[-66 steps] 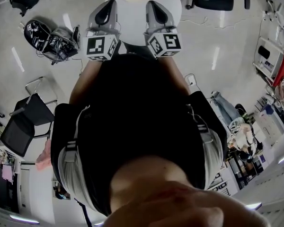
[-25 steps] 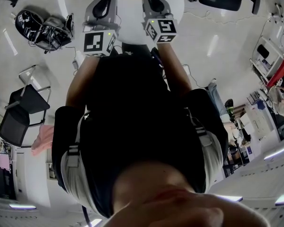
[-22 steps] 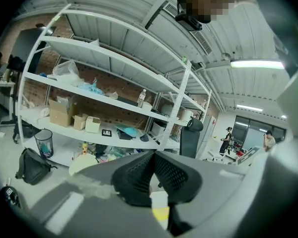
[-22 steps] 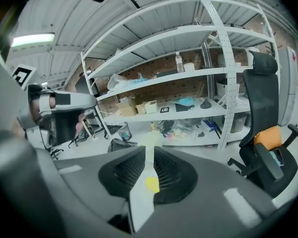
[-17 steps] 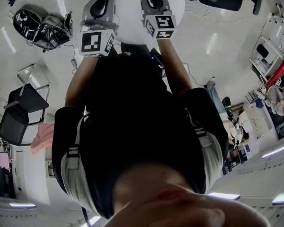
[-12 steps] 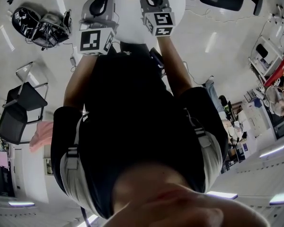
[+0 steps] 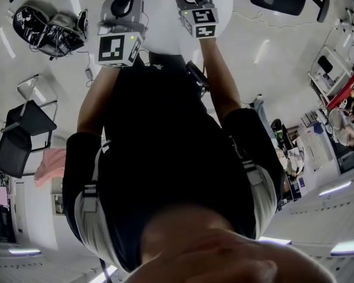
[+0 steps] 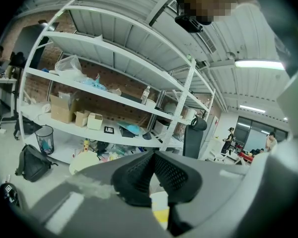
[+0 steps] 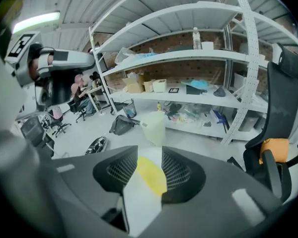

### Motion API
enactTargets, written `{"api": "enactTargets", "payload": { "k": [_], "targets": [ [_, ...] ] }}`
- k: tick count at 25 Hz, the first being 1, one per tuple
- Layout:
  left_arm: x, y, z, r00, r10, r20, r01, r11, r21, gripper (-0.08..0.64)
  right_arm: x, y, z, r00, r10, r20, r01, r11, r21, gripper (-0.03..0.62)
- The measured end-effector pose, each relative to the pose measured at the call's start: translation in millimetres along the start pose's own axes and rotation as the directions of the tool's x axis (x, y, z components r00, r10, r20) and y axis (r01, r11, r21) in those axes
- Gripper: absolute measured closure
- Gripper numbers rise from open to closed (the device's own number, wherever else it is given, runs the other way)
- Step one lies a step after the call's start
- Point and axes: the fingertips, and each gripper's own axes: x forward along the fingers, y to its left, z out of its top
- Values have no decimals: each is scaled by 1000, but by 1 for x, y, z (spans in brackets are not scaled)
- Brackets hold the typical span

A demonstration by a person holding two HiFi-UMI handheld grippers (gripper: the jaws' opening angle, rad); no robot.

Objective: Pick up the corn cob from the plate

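Corn cob (image 9: 150, 175) lies on the white plate (image 9: 140, 205) and shows in the gap of your right tool (image 9: 150, 151). Its jaws stand apart (they have just been opening) and do not press the cob. Your left tool (image 8: 152, 153), just beside the right one over the plate, has its jaws together, holding nothing.

Yellow corn cob (image 9: 150, 175) — lying flat (on white plate (image 9: 148, 153)).

The corn cob (image 9: 151, 175) is yellow, the table (image 7: 165, 25) white, the marker cubes (image 7: 119, 49) black-and-white checked.
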Motion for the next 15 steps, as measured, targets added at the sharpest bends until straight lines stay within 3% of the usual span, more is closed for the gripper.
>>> {"api": "enactTargets", "payload": {
  "k": [8,15],
  "targets": [
    [4,3,-11,1000,12,-11,-12,1000,-28,554,22,1,-19,990,75,-119,-88,990,-108,389],
    [2,6,-21,1000,15,-21,-15,1000,-17,554,38,8,-40,964,117,-237,-177,952,-250,339]
  ]
}}
